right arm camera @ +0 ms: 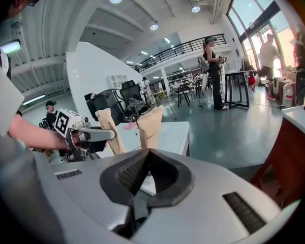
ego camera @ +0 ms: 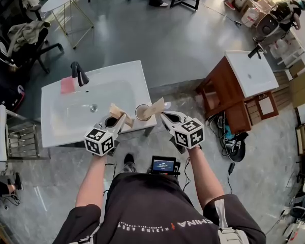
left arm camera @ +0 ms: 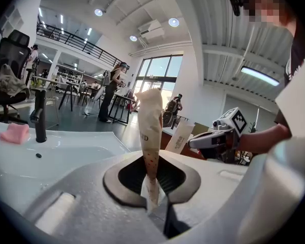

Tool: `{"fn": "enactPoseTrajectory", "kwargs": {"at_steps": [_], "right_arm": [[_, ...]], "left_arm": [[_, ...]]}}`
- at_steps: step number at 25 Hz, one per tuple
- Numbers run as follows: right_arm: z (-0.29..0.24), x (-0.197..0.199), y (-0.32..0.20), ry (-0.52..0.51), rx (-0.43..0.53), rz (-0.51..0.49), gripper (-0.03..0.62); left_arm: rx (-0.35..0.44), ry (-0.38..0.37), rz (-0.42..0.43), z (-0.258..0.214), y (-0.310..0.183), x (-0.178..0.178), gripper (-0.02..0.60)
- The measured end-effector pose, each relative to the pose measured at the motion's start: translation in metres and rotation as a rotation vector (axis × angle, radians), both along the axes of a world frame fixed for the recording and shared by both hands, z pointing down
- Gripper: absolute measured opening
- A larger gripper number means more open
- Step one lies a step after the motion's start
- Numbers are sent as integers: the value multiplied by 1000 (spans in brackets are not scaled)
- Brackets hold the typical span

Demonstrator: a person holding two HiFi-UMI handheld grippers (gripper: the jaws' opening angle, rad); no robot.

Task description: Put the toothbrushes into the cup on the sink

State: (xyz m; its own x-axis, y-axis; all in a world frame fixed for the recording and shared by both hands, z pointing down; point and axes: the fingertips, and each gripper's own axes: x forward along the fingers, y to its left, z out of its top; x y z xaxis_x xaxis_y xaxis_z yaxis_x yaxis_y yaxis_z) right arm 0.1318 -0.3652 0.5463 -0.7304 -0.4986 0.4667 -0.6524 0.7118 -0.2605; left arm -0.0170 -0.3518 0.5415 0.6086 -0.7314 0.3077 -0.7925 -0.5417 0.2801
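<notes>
Left tool (left arm camera: 151, 187) nearly closed, clamped on the lower end of a paper-wrapped toothbrush (left arm camera: 150, 131), held upright over the near edge of the sink (ego camera: 132, 72). Right tool (right arm camera: 142, 159) closed, nothing in it. Second wrapped toothbrush (ego camera: 156, 106) leans in the cup (ego camera: 142, 113) at the sink's near right corner.

Judgement: packets are light, with a stiff core and a crushable, slippery wrapper. Grip low, over the handle. Sink top is white and glossy, likely slick.

Room is open, with a grey floor. Wooden cabinet (ego camera: 229, 93) to the right.
</notes>
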Motion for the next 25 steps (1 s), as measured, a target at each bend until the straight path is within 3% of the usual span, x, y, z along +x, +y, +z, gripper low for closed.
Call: {"fn": "enactPoseTrajectory", "kwargs": {"at_steps": [9, 25], "right_arm": [[-7, -6, -4, 31, 31, -17, 11], [-30, -3, -2, 14, 91, -14, 11]], "left_arm": [[42, -5, -10, -19, -6, -5, 41], [185, -11, -12, -86, -10, -1, 41]]}}
